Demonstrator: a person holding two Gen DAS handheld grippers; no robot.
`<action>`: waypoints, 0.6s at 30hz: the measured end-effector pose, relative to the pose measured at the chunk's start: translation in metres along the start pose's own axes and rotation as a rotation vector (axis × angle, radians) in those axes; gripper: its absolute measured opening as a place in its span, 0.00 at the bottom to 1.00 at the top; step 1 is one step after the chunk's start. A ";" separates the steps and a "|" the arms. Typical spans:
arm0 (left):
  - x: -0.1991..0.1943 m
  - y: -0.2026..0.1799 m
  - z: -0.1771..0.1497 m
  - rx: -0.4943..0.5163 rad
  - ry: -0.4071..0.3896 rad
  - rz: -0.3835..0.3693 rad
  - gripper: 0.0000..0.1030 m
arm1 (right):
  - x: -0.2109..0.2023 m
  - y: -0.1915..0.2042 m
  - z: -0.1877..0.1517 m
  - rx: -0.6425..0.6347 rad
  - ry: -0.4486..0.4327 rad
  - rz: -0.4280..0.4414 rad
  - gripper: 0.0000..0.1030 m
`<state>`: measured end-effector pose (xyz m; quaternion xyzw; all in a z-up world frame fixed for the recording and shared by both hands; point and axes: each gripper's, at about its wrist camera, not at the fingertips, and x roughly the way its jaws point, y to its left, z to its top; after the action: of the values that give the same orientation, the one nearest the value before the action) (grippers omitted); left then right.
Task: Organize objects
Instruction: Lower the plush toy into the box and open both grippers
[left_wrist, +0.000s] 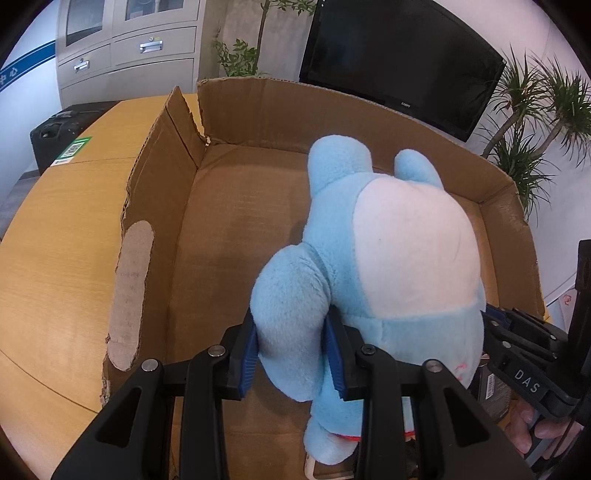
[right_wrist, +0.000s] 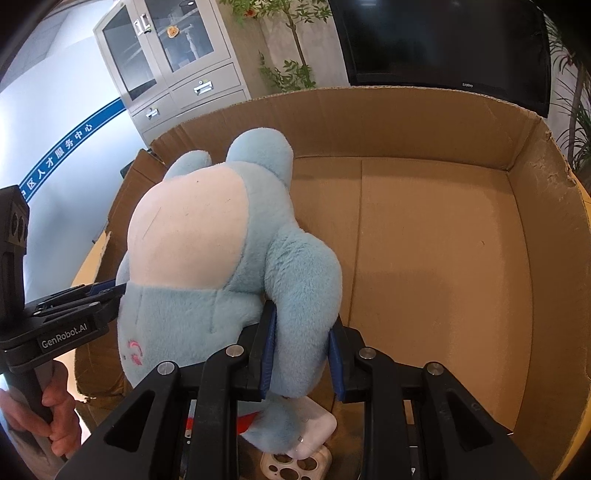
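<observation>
Left wrist view: a light blue plush toy with a white belly hangs over the open cardboard box, its round ears pointing toward the far wall of the box. The left gripper grasps one of the toy's arms, its blue-padded fingers pressing into the fur from both sides. At the right edge, the right gripper reaches the toy's other side, held by a hand. The box sits on a wooden bench. A grey cabinet, a dark monitor and potted plants stand behind.

Right wrist view: the right gripper clamps the toy's other arm between its blue pads. The left gripper enters from the left, a hand around its handle. Under the toy, near the box's front edge, lie a small white case and a white phone case. The box floor to the right is bare cardboard.
</observation>
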<state>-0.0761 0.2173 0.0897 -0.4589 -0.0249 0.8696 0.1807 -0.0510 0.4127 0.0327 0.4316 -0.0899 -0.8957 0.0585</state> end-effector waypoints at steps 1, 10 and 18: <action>0.001 0.000 0.000 -0.002 0.003 0.003 0.28 | 0.001 0.001 -0.001 -0.005 0.001 -0.007 0.22; 0.004 0.004 -0.002 -0.033 -0.008 0.007 0.36 | 0.001 -0.004 -0.004 -0.037 0.007 -0.050 0.25; -0.023 0.016 -0.005 -0.064 -0.097 0.046 0.78 | -0.017 -0.020 -0.017 -0.026 0.019 -0.105 0.46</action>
<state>-0.0653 0.1940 0.1017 -0.4221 -0.0510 0.8935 0.1445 -0.0280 0.4332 0.0310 0.4434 -0.0551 -0.8945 0.0179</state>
